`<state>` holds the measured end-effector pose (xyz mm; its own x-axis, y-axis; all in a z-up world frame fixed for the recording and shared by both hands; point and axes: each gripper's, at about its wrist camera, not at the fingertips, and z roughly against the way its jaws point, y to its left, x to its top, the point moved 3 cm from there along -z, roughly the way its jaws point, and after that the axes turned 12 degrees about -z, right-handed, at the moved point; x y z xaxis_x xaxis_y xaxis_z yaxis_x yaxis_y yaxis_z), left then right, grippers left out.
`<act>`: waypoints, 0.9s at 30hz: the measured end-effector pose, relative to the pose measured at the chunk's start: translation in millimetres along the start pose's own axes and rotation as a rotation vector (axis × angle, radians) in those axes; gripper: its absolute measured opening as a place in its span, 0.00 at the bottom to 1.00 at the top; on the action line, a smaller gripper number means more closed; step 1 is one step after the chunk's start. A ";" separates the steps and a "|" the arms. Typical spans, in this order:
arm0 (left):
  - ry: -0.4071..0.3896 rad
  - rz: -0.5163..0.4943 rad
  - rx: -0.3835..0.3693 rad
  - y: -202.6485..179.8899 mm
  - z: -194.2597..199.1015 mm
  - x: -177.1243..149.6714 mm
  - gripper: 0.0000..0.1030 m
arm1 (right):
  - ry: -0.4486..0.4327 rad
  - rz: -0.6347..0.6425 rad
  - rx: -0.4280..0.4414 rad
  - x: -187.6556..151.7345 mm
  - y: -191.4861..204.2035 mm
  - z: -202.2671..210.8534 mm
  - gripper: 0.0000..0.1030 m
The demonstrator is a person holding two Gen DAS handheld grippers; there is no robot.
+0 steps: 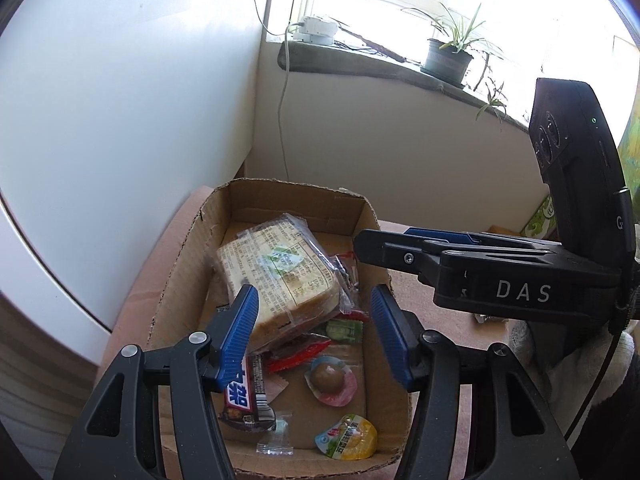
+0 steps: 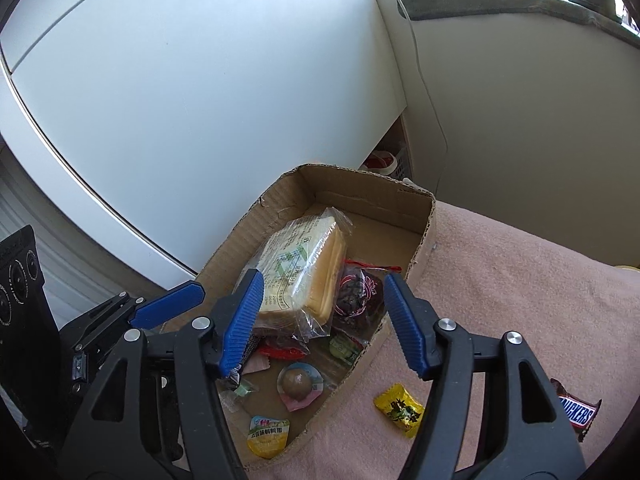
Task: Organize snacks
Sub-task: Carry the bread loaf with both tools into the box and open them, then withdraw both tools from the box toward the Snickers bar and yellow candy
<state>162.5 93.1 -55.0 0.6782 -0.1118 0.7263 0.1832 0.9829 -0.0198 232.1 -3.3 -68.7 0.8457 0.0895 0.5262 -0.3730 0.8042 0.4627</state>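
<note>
Cardboard box (image 2: 424,236), open-topped, sits on a pink towel-covered bench (image 2: 520,288) beside a white cabinet. Most snacks already inside: wrapped sandwich bread (image 2: 304,276) on top, dark dried-fruit bag (image 2: 358,300) at its right, a round pink-rimmed jelly cup (image 2: 299,386), a yellow jelly cup (image 2: 267,436) near the front wall, a chocolate bar (image 1: 242,400) partly under the left claw's finger.

Still outside the box, on the towel: a yellow candy (image 2: 399,410) just off the box's right wall, and a Snickers bar (image 2: 576,414) farther right, near the frame edge.

Left claw (image 1: 314,336): fingers spread wide, nothing between them, hovering over the box's near half. Right claw (image 2: 322,324): also wide, empty, poised above the box's right-front corner.

Key relation: both loose items lie to the right of the box, on the right claw's side; the yellow candy sits below and slightly right of the right claw's midline, just beside its right finger. The left claw is well apart from both, with the box in between. The Snickers bar's long axis appears to run roughly left-right, angled down to the right in the right wrist view. Judgement: right claw is the nearer hand for either; the candy looks the shorter reach.
</note>
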 end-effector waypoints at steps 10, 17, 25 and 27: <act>-0.023 -0.016 -0.026 -35.0 14.9 -8.0 0.56 | -0.085 0.048 -0.096 -16.4 -30.4 46.9 0.78; -0.012 -0.033 -0.056 -65.4 17.3 -18.4 0.56 | -0.108 0.064 -0.181 -34.7 -72.0 78.4 0.78; 0.024 -0.042 -0.089 -103.0 8.2 -29.9 0.56 | -0.086 0.072 -0.258 -57.7 -125.3 96.1 0.78; 0.039 -0.049 -0.096 -115.7 3.7 -33.6 0.56 | -0.071 0.077 -0.265 -62.2 -137.0 94.5 0.78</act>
<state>115.9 -16.3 -74.6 0.6937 -0.1663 0.7008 0.2828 0.9577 -0.0526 194.5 -174.6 -97.4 0.7865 0.1220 0.6054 -0.3143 0.9229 0.2223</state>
